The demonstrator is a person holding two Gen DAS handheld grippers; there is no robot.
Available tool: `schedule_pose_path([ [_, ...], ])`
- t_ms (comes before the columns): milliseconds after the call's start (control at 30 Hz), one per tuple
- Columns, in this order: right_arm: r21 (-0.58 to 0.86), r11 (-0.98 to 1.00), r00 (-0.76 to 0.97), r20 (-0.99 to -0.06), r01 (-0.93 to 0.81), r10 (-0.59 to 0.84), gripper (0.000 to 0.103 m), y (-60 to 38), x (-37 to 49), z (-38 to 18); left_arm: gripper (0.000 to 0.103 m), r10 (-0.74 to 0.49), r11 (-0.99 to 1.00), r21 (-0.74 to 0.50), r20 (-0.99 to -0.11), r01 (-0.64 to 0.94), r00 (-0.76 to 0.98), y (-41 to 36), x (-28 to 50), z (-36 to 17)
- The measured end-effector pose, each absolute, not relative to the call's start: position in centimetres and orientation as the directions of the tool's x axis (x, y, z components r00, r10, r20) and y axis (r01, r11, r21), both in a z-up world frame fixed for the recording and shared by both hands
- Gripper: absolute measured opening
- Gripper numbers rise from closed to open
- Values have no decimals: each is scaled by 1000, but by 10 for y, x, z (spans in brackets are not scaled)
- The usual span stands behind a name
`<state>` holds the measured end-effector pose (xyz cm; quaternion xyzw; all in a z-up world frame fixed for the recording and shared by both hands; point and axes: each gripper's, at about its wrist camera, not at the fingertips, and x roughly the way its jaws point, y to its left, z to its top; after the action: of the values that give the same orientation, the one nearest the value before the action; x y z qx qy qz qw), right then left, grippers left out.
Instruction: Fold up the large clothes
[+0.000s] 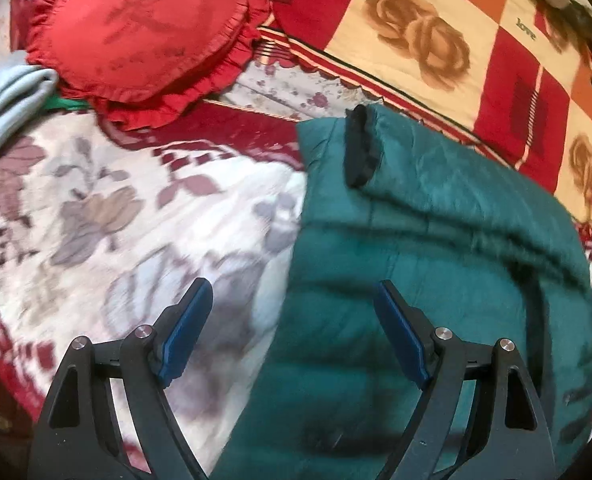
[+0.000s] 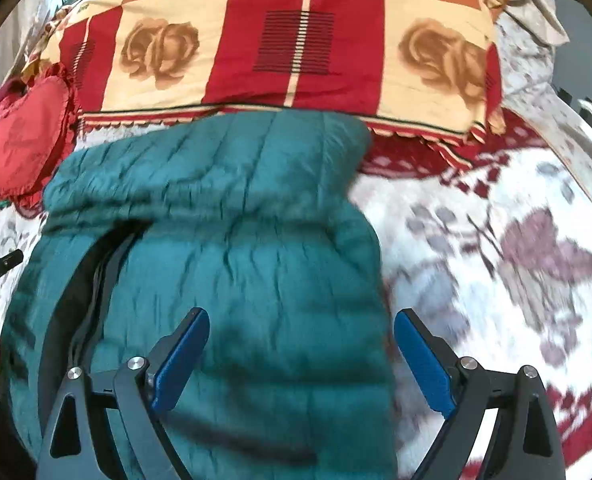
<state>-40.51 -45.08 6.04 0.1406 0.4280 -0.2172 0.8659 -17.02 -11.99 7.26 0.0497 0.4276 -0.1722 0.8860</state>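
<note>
A teal quilted jacket [image 1: 435,264] lies on a floral bedspread [image 1: 96,208]; a sleeve with a black cuff [image 1: 361,146] is folded across its top. In the right wrist view the jacket [image 2: 232,248] fills the centre, with its dark zipper opening [image 2: 96,272] at the left. My left gripper [image 1: 294,332] is open and empty, hovering over the jacket's left edge. My right gripper [image 2: 301,356] is open and empty, over the jacket's right edge. The left gripper's tip [image 2: 0,266] shows at the left edge of the right wrist view.
A red heart-shaped ruffled cushion [image 1: 136,36] lies at the far left. A red, orange and cream checked pillow [image 2: 296,40] with rose prints lies behind the jacket. A folded pale blue cloth [image 1: 4,108] sits at the left edge. The bedspread [image 2: 495,248] extends to the right.
</note>
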Motion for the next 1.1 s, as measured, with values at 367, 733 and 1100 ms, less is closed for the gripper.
schedule_pose_path([
  [367, 142, 849, 543, -818, 510, -189, 92, -425, -480, 50, 83, -290, 924, -54, -745, 380, 601, -76, -232, 81],
  [733, 192, 839, 538, -832, 509, -136, 92, -405, -519, 41, 83, -303, 922, -83, -764, 379, 569, -53, -261, 74],
  [1100, 180, 852, 524, -843, 491, -124, 92, -390, -534, 38, 83, -291, 925, -88, -788, 369, 543, -35, -273, 62],
])
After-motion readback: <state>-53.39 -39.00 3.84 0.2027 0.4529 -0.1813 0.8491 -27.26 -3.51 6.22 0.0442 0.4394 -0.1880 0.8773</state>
